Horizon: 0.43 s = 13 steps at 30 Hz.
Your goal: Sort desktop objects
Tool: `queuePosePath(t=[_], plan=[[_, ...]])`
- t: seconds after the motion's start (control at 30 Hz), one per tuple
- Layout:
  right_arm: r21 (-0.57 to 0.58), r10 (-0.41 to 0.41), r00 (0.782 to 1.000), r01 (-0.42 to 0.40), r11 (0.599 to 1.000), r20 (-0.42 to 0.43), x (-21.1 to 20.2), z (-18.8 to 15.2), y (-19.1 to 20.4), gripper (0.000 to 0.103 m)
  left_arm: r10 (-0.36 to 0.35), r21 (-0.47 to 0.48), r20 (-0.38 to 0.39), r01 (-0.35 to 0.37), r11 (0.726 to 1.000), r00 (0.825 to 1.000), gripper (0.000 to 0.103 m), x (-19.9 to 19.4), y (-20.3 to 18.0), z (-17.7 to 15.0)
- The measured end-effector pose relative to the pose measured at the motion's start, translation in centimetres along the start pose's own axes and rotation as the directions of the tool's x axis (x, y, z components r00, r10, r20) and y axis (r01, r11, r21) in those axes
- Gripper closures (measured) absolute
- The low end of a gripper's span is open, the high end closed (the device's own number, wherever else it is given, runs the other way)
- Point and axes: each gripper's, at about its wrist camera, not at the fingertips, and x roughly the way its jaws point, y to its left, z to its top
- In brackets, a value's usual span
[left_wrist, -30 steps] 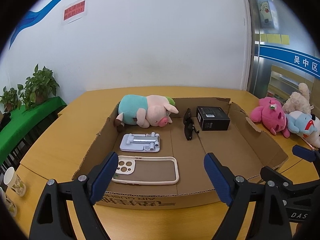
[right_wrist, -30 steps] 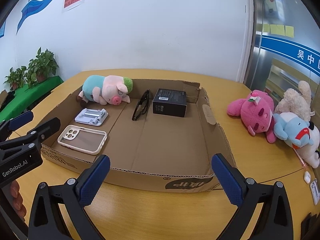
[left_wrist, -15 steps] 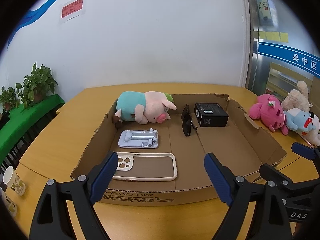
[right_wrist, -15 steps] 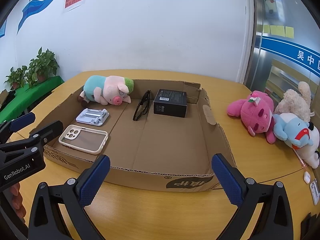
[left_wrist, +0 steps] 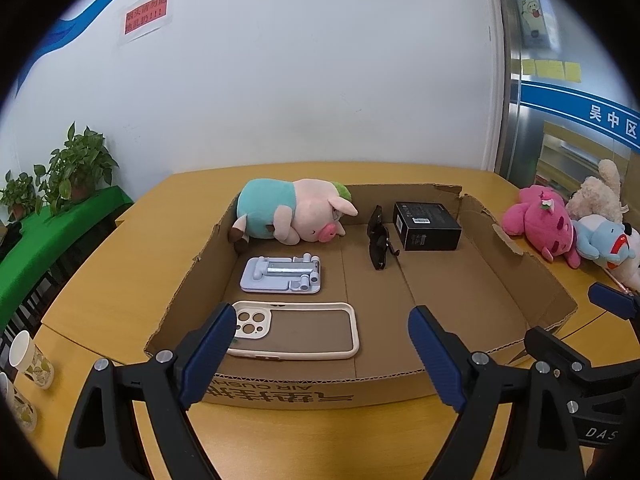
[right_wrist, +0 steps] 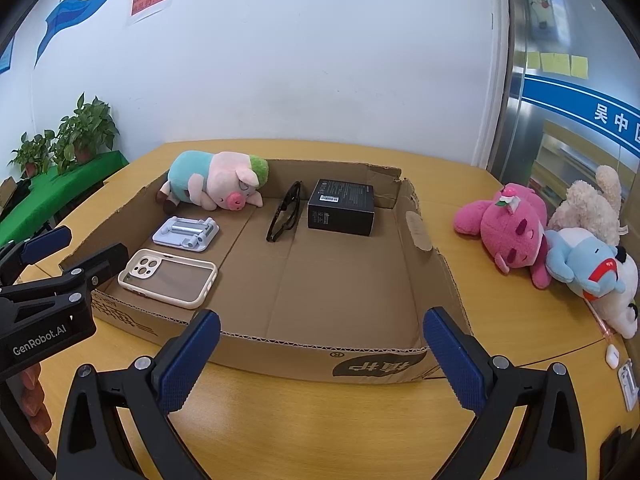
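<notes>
An office or institutional room is indicated: a white wall (left_wrist: 300,80) carrying a blue painted stripe and a red printed notice (left_wrist: 146,14), and a metal-framed glass partition (right_wrist: 568,120) bearing a blue signage band and yellow sticky notes (left_wrist: 551,69). Potted plants (right_wrist: 86,130) are seen beside a wooden table (right_wrist: 320,420).
</notes>
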Motion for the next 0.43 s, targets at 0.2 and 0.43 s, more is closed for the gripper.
queuePosePath(t=[0.2,0.43], plan=[[-0.003,0.000,1.000,0.000,1.000,-0.001,-0.07,-0.11,0.06,0.000,-0.024,0.004,-0.009,0.024,1.000,1.000,0.015,0.12,-0.01,0.04],[-0.001,0.004,1.000,-0.004,1.000,-0.003,0.02,-0.15,-0.03,0.000,-0.009,-0.017,-0.031,0.008,1.000,0.999,0.015,0.46,0.02,-0.32]])
